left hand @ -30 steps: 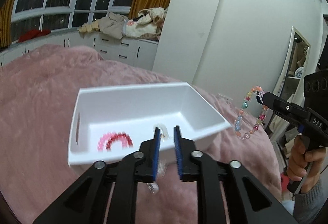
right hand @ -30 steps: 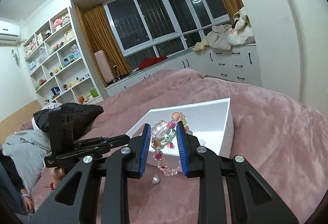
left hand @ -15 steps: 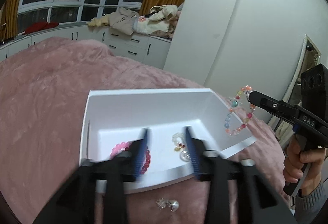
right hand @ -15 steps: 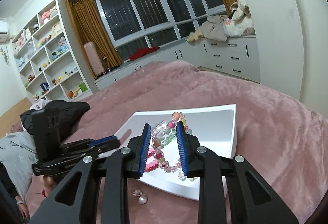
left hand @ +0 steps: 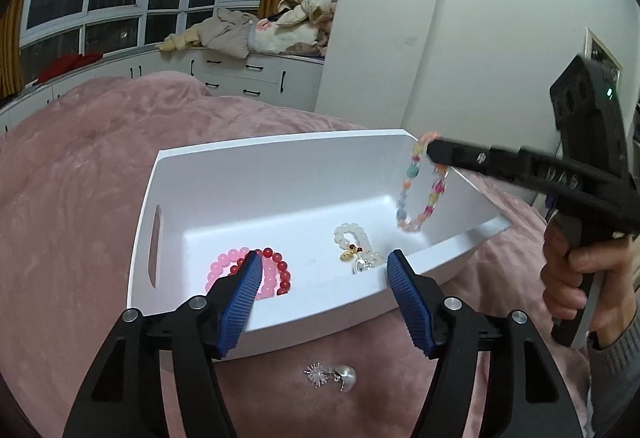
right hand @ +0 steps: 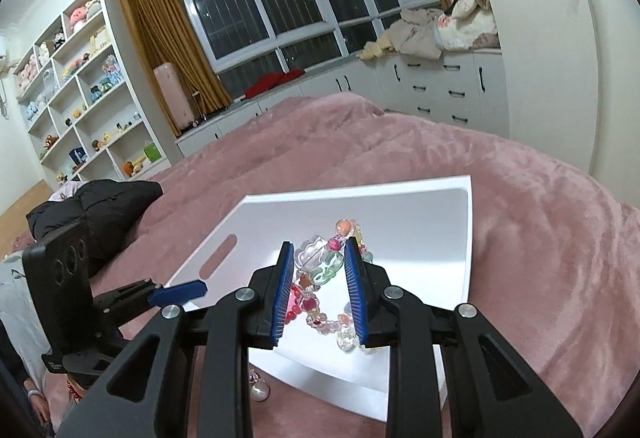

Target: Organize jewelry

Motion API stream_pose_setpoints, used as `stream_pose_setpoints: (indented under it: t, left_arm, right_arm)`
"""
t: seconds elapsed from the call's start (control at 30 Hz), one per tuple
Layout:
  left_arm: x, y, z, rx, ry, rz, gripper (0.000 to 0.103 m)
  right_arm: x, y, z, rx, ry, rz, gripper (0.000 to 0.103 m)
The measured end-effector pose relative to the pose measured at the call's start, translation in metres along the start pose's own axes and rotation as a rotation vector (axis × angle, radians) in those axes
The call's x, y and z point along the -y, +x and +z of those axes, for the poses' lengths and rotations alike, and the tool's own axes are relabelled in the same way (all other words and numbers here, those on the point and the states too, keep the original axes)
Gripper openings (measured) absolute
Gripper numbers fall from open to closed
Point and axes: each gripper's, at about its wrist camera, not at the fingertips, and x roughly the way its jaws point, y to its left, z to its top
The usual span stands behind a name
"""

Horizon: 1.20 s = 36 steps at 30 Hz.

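Observation:
A white tray (left hand: pixel 280 173) sits on the pink bed. In it lie a pink and red bead bracelet (left hand: pixel 244 272) and a white bead bracelet with a charm (left hand: pixel 354 240). My left gripper (left hand: pixel 322 270) is open and empty above the tray's near rim. My right gripper (right hand: pixel 318 262) is shut on a multicolour bead bracelet (right hand: pixel 320 266), which hangs over the tray's right end (left hand: pixel 420 193). A pearl and silver earring (left hand: pixel 332 378) lies on the blanket in front of the tray; it also shows in the right wrist view (right hand: pixel 259 392).
The pink blanket (left hand: pixel 80 197) covers the bed all around the tray. White drawers with piled clothes (left hand: pixel 256 33) stand under the window at the back. A black jacket (right hand: pixel 104 205) lies at the bed's left. Shelves (right hand: pixel 80 97) line the far wall.
My left gripper has opened wide and pulled back from the tray. My right gripper has carried the multicolour bracelet leftward, from beside the tray to over its right end.

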Motion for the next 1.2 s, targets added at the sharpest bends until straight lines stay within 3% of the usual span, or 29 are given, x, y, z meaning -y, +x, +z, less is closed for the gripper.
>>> stream_pose_setpoints:
  t: [0.07,0.13,0.2,0.27,0.33,0.57,0.67,0.87,1.0,1.2]
  left_arm:
    - [-0.001,0.000,0.001,0.009,-0.010,0.011,0.078]
    - [-0.002,0.001,0.000,0.015,-0.017,0.022,0.080]
    - [-0.003,0.002,-0.001,0.019,-0.018,0.033,0.082]
    - [-0.001,0.002,-0.001,0.028,-0.014,0.037,0.087]
    - [0.002,-0.001,-0.002,0.046,-0.004,0.030,0.093]
    - [0.012,-0.015,-0.013,0.068,0.045,-0.014,0.094]
    - [0.012,-0.023,-0.022,0.074,0.078,-0.010,0.094]
    - [0.014,-0.045,-0.041,0.074,0.089,-0.030,0.094]
    - [0.014,-0.038,-0.054,0.031,0.109,-0.026,0.092]
    - [0.007,-0.001,-0.069,-0.075,0.125,0.009,0.066]
  right_arm:
    - [0.001,0.006,-0.004,-0.012,0.004,-0.004,0.029]
    - [-0.002,0.011,-0.009,-0.010,0.004,0.009,0.047]
    - [-0.007,0.010,-0.013,0.004,-0.011,0.030,0.057]
    - [-0.012,0.004,-0.016,0.022,-0.006,0.086,0.072]
    - [-0.017,-0.007,-0.019,0.058,-0.010,0.115,0.099]
    - [-0.032,-0.053,-0.055,0.151,-0.081,0.158,0.098]
    - [-0.029,-0.062,-0.080,0.144,-0.069,0.219,0.098]
    - [-0.038,-0.060,-0.117,0.096,-0.124,0.198,0.098]
    - [-0.056,-0.047,-0.130,0.027,-0.227,0.152,0.083]
    - [-0.084,-0.014,-0.141,-0.099,-0.359,0.104,0.063]
